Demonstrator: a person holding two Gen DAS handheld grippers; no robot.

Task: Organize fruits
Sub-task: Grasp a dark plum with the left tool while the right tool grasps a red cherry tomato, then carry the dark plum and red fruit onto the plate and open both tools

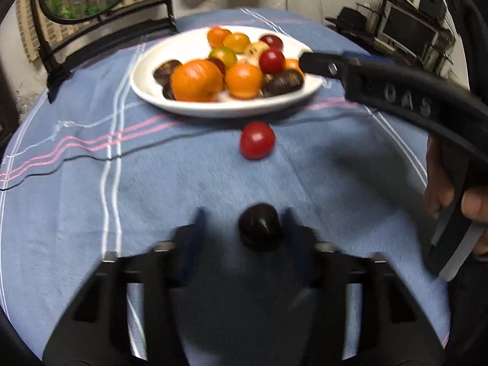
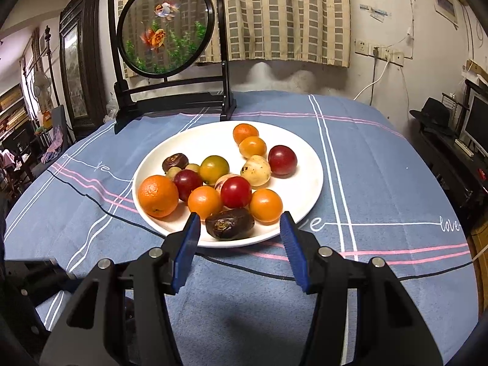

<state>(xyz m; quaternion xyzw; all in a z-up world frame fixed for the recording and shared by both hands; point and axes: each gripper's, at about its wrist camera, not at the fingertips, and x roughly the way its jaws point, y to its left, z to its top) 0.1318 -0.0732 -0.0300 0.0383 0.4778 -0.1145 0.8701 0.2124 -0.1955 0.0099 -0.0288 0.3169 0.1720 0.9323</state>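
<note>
A white plate holds several oranges, red plums and dark fruits on the blue cloth. It also shows in the right wrist view. A red plum lies on the cloth in front of the plate. A dark fruit lies on the cloth between the open fingers of my left gripper, not gripped. My right gripper is open and empty, its blue pads just short of the plate's near rim, with a dark fruit on the plate ahead of the gap. The right gripper's body crosses the left wrist view at right.
A round goldfish screen on a black stand stands at the table's far left, behind the plate. The blue checked tablecloth covers the table. A curtained wall is behind; shelves and a monitor stand to the right.
</note>
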